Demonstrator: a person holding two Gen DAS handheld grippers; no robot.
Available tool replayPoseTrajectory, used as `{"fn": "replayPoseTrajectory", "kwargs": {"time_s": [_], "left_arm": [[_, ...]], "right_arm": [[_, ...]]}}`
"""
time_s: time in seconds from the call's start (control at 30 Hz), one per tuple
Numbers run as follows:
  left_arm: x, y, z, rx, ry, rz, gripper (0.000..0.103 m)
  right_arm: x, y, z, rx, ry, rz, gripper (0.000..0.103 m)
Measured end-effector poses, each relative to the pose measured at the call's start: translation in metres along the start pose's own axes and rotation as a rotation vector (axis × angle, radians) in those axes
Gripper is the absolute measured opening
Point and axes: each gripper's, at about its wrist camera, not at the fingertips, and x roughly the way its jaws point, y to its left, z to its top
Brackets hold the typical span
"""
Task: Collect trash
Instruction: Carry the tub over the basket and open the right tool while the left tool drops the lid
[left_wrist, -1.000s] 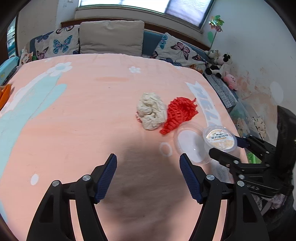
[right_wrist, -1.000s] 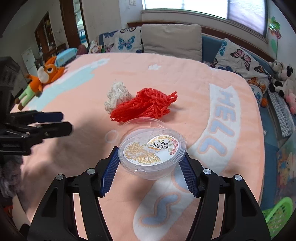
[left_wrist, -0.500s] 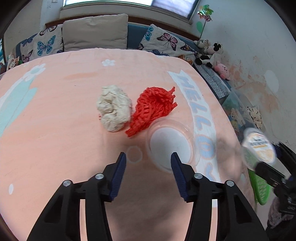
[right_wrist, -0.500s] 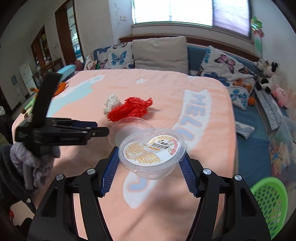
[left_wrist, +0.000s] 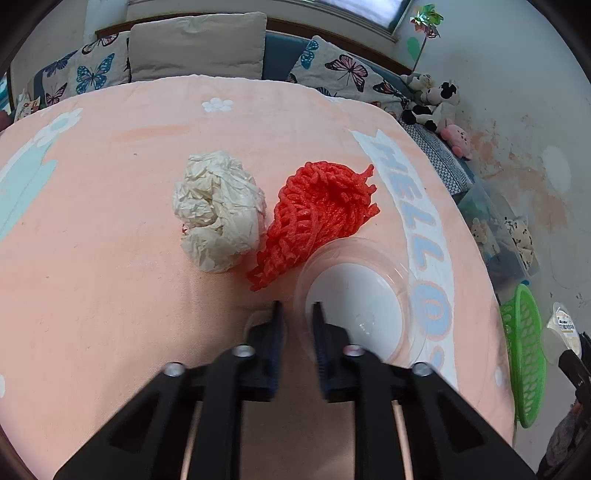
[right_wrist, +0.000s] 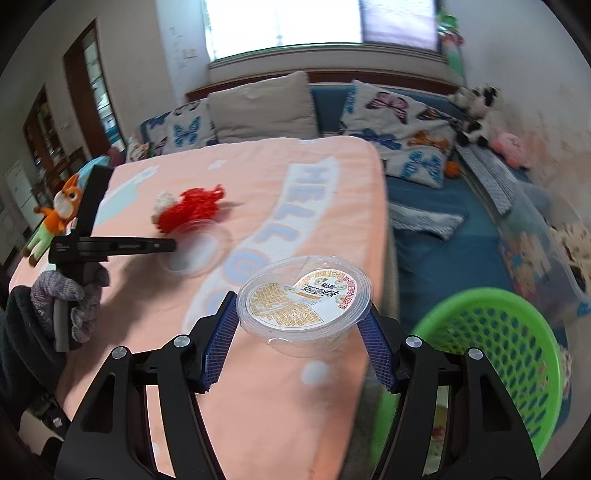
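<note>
Two things are being collected at the same moment. The right gripper (right_wrist: 299, 332) is clamped on a sealed plastic cup (right_wrist: 304, 299) with a printed lid, one pad on each side of it, and holds it in the air at the centre of the right wrist view, over the edge of the bed (right_wrist: 280, 177) and just left of the green basket (right_wrist: 495, 354) in the lower right of the frame. The left gripper (left_wrist: 297, 325) has its fingers together on the near rim of the clear plastic lid (left_wrist: 354, 302), which lies on the peach blanket at the lower centre of the left wrist view (the rim seems to pass between the pads, but it is thin and transparent, so I judge this more than I see it). Behind the lid, touching it, is the red foam net (left_wrist: 317, 210), and just beside the net is a crumpled white paper ball (left_wrist: 218, 210). I think the next move is to bring the cup over the basket opening and let it fall in, then lift the lid without bending it and carry it the same way.
</note>
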Motion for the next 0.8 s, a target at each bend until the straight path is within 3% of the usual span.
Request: {"fn": "replayPoseTrajectory", "kwargs": {"time_s": [0.27,0.8], "left_arm": [[-0.009,-0.013,-0.005,0.016,-0.025,0.008,0.005],[-0.066,-0.092,-0.024,0.155,-0.079,-0.131,0.005]], "right_arm": [[-0.025,-0.031,-0.02,0.069,-0.013,-0.06,0.064],[-0.052,-0.093,-0.067,0.213,0.016,-0.174,0.065]]}}
